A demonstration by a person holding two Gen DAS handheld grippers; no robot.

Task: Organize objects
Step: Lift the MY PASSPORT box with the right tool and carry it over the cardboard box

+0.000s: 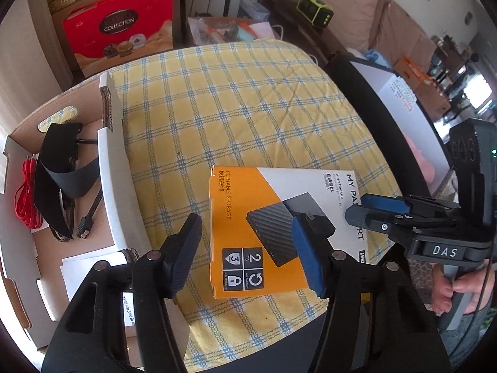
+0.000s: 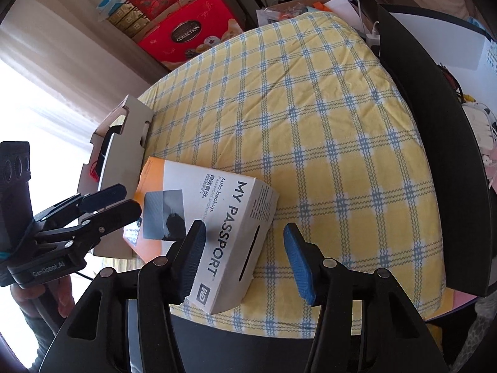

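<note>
A: Start with the left wrist view. What's already put away?

B: The open white cardboard box (image 1: 113,168) at the left edge of the yellow-and-blue checked tablecloth (image 1: 248,99) already holds a coiled red cable (image 1: 26,199), a black strap-like pouch (image 1: 60,168) and a black cable with a plug (image 1: 88,220). So some sorting looks done.

A: And what's left?

B: The orange-and-white hard-drive carton (image 1: 264,227) marked "portable storage" lies flat on the cloth, just beside the box's near wall, not in it. The left gripper (image 1: 245,255) hangs over it, jaws partly open, one finger on each side of the carton's orange part, with no pad pressing on it that I can see. The right gripper (image 1: 372,208) comes in from the right over the carton's white end, jaws narrow.

A: Now the right wrist view?

B: Same carton (image 2: 230,236), "My Passport" side towards the camera, on the tablecloth (image 2: 310,108) with the cardboard box (image 2: 124,143) behind it. The right gripper (image 2: 245,261) stands half open; its left finger overlaps the carton's top and the right one hangs clear over cloth, so nothing is clamped. The left gripper (image 2: 122,200) is near the carton's far corner, gripping nothing.

A: Verdict?

B: Partway, I'd judge: the carton has yet to be gripped and stowed.
</note>
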